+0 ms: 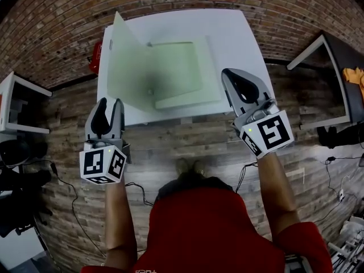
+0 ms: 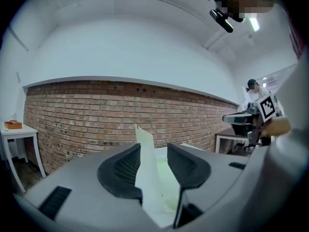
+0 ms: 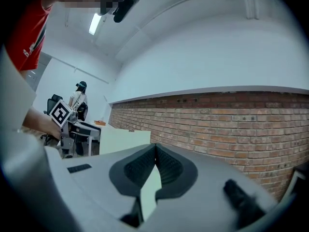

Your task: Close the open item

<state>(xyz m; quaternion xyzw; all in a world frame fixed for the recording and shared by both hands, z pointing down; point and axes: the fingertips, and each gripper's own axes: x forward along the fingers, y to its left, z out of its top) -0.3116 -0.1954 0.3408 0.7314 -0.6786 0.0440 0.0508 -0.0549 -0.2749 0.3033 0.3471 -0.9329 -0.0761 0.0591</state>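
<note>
Folder point(image 1: 176, 58), pale green, open on desk point(image 1: 227, 27); cover point(image 1: 128, 67) upright. Left tongs point(image 1: 110, 102) open at the cover's edge, not pinching it. Right tongs point(image 1: 227, 75) closed, empty, beside the folder. Step: approach. Next, likely: swing the cover down.

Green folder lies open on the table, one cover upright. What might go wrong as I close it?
The left hand-held gripper is open, not pressing the upright cover; it might flop unguided. The shut right hand-held gripper sits beside the folder's flat half; a nudge might slide it across the table.
</note>
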